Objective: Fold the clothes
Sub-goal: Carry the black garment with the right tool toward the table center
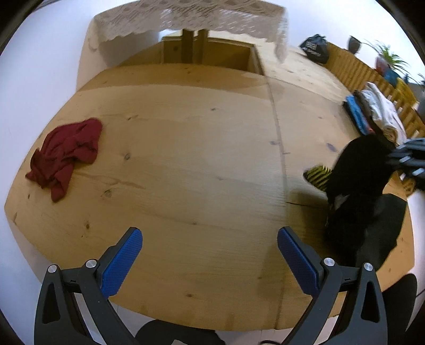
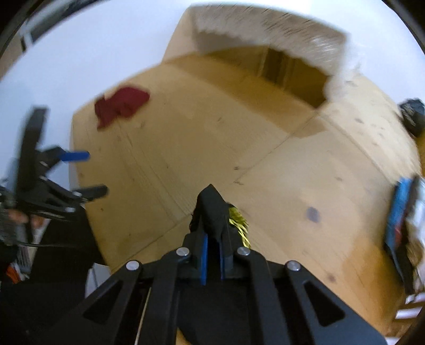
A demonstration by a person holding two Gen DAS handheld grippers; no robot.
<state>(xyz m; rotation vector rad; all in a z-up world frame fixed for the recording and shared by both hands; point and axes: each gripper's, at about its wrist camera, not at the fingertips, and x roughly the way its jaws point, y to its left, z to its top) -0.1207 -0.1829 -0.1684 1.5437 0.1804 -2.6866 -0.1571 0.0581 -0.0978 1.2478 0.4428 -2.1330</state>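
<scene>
Black garment (image 1: 358, 172) with yellow-striped trim lifted off right side of table, pinched in right gripper (image 2: 212, 238), blue pads clamped tight on cloth. Lower part of garment drapes onto table edge. Left gripper (image 1: 209, 262) spread wide, holding nothing, above near edge. Red garment (image 1: 65, 154) crumpled, far left of wooden table (image 1: 186, 159), well apart from black one. Folded stack (image 1: 372, 114) along right edge. Lace cloth (image 1: 191, 18) hangs beyond far side. Black bag (image 1: 314, 49), plant (image 1: 387, 57) at far right. White walls around.
</scene>
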